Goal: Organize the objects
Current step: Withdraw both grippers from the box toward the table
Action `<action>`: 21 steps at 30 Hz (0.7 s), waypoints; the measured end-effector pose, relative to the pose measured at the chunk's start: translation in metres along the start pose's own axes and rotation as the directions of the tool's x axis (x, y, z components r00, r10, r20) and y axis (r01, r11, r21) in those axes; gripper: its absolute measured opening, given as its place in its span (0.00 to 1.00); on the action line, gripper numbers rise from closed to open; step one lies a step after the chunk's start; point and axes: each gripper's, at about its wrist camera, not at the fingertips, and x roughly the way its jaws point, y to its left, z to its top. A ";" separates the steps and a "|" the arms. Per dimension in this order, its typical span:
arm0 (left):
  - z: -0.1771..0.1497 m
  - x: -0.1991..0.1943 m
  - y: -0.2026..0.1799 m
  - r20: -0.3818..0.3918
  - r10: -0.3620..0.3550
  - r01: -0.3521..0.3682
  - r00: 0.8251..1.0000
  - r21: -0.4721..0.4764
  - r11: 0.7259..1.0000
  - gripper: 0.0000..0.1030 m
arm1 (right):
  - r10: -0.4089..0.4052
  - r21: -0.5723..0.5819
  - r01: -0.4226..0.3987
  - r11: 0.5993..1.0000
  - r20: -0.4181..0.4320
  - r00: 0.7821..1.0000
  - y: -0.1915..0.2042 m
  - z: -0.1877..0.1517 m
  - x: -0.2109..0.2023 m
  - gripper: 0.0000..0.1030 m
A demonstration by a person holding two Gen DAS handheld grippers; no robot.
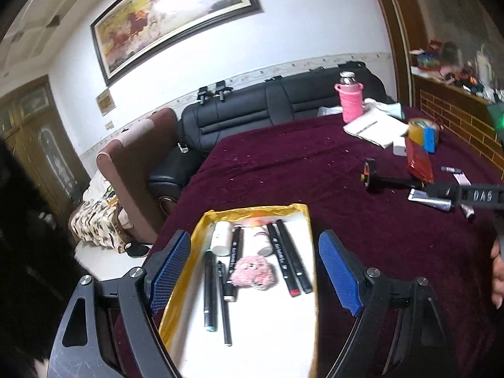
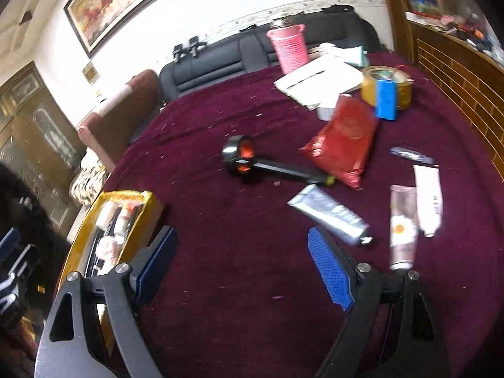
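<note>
From the left wrist, the left tongs [image 1: 255, 275] hang with jaws spread wide and nothing between them, straddling the near part of the gold-rimmed box [image 1: 302, 217]. Inside it lie several markers [image 1: 288, 258], two small white bottles [image 1: 220, 237] and a pink fluffy charm [image 1: 253, 272], all crowded toward the far half. The near half of the white floor is bare, so that looks like the place for the next item. These tongs seem best used to steady the box, or held off so they do not block the drop.

From the right wrist, the right tongs [image 2: 242, 267] are likewise wide apart and empty, hovering over the maroon surface [image 2: 220, 226]. The nearest loose thing is a silver tube [image 2: 330, 212], lying slantwise just beyond the right finger. A pink tube [image 2: 401, 226] and a white tube [image 2: 428, 198] lie side by side further right. A black tool [image 2: 267, 163], a red packet [image 2: 343, 141], tape [image 2: 386, 88] and a pink flask [image 2: 288, 47] lie farther off. The box [image 2: 151, 208] sits at the left, well apart from the tubes.

The silver tube looks like the likely pick. I would turn the wrist so the pads cross its narrow width, close near its middle where it is stiffest, lift clear of the cloth, then carry it left and lay it parallel to the markers.
</note>
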 end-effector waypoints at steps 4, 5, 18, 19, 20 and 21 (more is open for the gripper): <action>0.004 0.003 -0.023 -0.018 -0.005 0.005 1.000 0.041 0.999 0.77 | -0.011 0.032 0.011 0.999 0.004 1.000 -0.024 0.005 -0.006 0.83; 0.006 0.004 -0.029 -0.022 -0.008 0.009 1.000 0.051 0.999 0.77 | -0.015 0.039 0.014 0.999 0.005 1.000 -0.030 0.006 -0.006 0.83; 0.015 0.023 -0.075 -0.088 -0.057 0.068 0.994 0.118 0.991 0.77 | -0.006 0.125 0.006 0.992 0.000 1.000 -0.087 0.023 -0.003 0.83; 0.015 0.025 -0.077 -0.100 -0.072 0.083 0.992 0.113 0.990 0.77 | 0.001 0.136 -0.001 0.991 0.000 1.000 -0.091 0.025 -0.003 0.83; 0.014 0.028 -0.078 -0.115 -0.092 0.104 0.989 0.102 0.989 0.77 | 0.010 0.153 -0.010 0.988 0.001 1.000 -0.096 0.029 -0.002 0.83; 0.014 0.032 -0.078 -0.130 -0.120 0.132 0.984 0.087 0.987 0.77 | 0.018 0.164 -0.017 0.986 0.000 1.000 -0.099 0.033 -0.001 0.83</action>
